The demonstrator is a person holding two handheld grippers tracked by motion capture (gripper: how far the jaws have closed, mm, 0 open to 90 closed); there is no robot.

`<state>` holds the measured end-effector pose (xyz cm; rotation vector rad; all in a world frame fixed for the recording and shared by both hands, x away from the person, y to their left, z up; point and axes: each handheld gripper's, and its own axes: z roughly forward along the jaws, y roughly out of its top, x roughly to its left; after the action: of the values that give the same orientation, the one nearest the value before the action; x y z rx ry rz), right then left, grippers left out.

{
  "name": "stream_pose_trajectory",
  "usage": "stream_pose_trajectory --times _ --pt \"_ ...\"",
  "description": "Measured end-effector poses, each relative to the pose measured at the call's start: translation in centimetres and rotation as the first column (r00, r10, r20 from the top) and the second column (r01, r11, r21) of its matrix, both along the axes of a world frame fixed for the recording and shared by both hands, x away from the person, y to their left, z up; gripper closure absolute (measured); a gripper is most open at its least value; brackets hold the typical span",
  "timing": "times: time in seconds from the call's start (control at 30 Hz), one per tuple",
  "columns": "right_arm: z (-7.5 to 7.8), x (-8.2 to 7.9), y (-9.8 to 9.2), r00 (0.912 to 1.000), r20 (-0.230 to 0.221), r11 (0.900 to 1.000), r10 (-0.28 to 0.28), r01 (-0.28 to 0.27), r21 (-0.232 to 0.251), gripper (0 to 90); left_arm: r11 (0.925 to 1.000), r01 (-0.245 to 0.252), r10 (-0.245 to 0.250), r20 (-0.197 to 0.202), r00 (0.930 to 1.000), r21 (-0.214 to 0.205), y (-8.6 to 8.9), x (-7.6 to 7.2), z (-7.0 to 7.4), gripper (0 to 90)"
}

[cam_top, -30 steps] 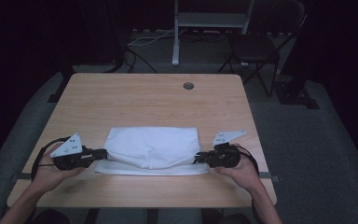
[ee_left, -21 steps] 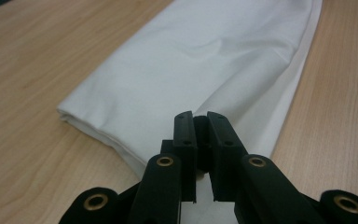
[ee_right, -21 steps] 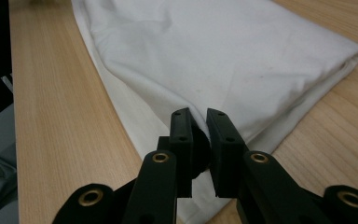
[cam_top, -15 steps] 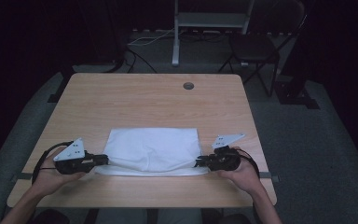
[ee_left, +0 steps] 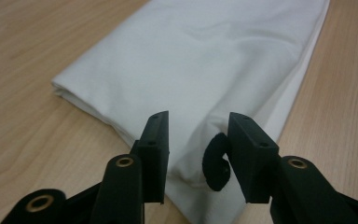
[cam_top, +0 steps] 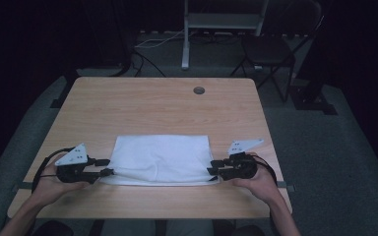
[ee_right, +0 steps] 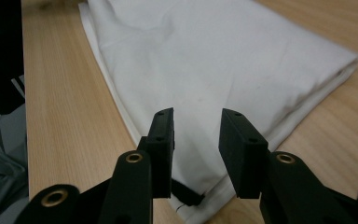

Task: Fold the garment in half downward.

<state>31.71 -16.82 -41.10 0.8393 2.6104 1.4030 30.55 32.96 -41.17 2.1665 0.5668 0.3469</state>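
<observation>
A folded white cloth (cam_top: 160,158) lies flat on the wooden table (cam_top: 152,103), near its front edge. My left gripper (cam_top: 106,166) sits at the cloth's near left corner. Its jaws have just been opening and now stand apart, with the cloth (ee_left: 205,60) corner slack between them and a small black loop (ee_left: 216,161) by one jaw. My right gripper (cam_top: 211,169) sits at the near right corner. Its jaws have also just been opening, and the cloth (ee_right: 223,60) edge lies loose between them. Neither pair of pads presses on the fabric in the left gripper (ee_left: 198,123) and right gripper (ee_right: 196,119) views.
A round cable hole (cam_top: 199,90) is set near the table's far edge. Behind the table stand a dark chair (cam_top: 270,49) and a metal stand (cam_top: 187,39) with cables on the floor. The person's lap shows past the table's front edge (ee_right: 0,140).
Both grippers held the cloth's near corners shut and drew it toward the person. Their jaws are now apart and the cloth lies flat and slack.
</observation>
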Motion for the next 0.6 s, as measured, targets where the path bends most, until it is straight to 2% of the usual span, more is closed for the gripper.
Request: stream_pose_trajectory --times 0.07,0.13,0.4,0.5,0.6 --pt "0.3 0.4 0.2 0.9999 0.009 0.9999 -0.014 0.014 -0.005 63.3 0.9998 -0.011 0.011 0.006 0.9999 -0.017 -0.2 0.3 0.4 56.0" --pt "0.3 0.6 0.6 0.9998 -0.003 0.9997 -0.020 0.020 -0.013 62.4 0.9995 -0.015 0.015 0.014 0.9998 -0.027 -0.3 0.7 0.8 54.9" --pt "-1.2 1.1 2.4 0.9995 -0.027 0.9962 -0.014 0.012 -0.086 61.8 0.9938 -0.040 0.041 0.009 0.9991 -0.103 -0.2 1.8 2.0 51.1" --pt "-1.7 1.0 2.6 0.9995 -0.028 0.9936 -0.018 0.015 -0.112 61.7 0.9927 -0.054 0.055 0.004 0.9985 -0.108 -0.4 2.0 2.0 49.8" --pt "-2.0 1.0 2.7 0.9994 -0.027 0.9917 -0.023 0.020 -0.127 61.3 0.9957 -0.057 0.057 -0.006 0.9984 -0.073 -1.4 2.1 1.4 48.2"
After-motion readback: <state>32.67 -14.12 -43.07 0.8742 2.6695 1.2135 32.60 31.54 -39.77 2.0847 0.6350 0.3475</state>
